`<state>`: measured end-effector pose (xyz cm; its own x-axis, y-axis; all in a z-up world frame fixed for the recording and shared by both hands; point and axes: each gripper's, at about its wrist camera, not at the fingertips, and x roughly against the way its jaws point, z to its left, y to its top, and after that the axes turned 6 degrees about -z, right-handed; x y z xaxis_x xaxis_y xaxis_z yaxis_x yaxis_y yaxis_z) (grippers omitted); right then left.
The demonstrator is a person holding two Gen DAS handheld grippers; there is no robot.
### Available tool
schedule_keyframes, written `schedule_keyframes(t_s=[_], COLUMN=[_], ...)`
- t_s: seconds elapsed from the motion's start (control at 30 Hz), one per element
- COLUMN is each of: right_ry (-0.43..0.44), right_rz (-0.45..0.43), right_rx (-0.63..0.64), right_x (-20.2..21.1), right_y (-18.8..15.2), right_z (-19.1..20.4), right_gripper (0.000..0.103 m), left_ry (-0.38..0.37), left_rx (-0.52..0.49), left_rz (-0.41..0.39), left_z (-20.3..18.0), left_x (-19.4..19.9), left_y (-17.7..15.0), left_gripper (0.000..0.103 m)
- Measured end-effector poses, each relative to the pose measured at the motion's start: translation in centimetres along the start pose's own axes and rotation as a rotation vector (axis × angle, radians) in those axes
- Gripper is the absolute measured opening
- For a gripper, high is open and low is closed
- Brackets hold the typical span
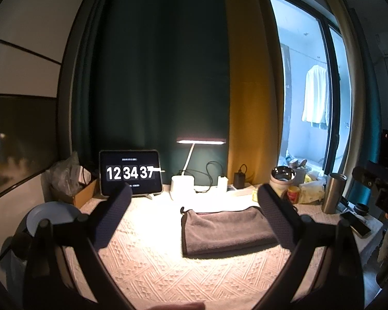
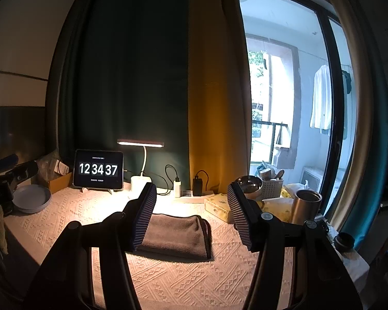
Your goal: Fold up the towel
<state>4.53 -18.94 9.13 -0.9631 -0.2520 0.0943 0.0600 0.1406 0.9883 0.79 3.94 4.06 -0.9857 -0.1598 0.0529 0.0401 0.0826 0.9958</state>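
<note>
Looking along the left gripper (image 1: 194, 206): jaws spread wide, nothing between them, held above the table. Towel (image 1: 227, 230), grey, lies folded into a flat rectangle on the cream cloth (image 1: 155, 266), right of centre, its right end hidden behind the right finger (image 1: 276, 217). No contact with either finger. Behind it a lit lamp (image 1: 200, 141) on a white base, a tablet (image 1: 130, 173) reading 12 34 37 to the left, a blue plate (image 1: 51, 214) at the left edge. Steel cup (image 1: 333, 193) and a red can (image 1: 293, 193) stand to the right. The other gripper shows at far right, blurred.

Right wrist view: right gripper (image 2: 191, 217) likewise released, fingers well apart, empty. Towel (image 2: 178, 235) sits flat between them, its left end behind the left finger (image 2: 143, 217), apart from the right one. Folded edges stacked at its right side. Tablet (image 2: 98, 169), lamp (image 2: 140, 143), plate (image 2: 32, 197) to the left; steel cup (image 2: 305, 206) and a bowl (image 2: 248, 182) to the right, by the window (image 2: 284, 90).
</note>
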Motion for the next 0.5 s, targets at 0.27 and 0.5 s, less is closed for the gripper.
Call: schedule_keyframes(t_s=[0.27, 0.5], right_ry=[0.000, 0.000], right_rz=[0.002, 0.005], right_rx=[-0.001, -0.003], right_x=[-0.12, -0.22], right_y=[0.01, -0.09], right_z=[-0.05, -0.11], right_gripper=[0.060, 0.060], left_ry=[-0.006, -0.007], left_rx=[0.002, 0.004], left_rz=[0.001, 0.005], left_z=[-0.19, -0.23], left_x=[0.03, -0.02], left_y=[-0.17, -0.11], left_gripper=[0.099, 0.099])
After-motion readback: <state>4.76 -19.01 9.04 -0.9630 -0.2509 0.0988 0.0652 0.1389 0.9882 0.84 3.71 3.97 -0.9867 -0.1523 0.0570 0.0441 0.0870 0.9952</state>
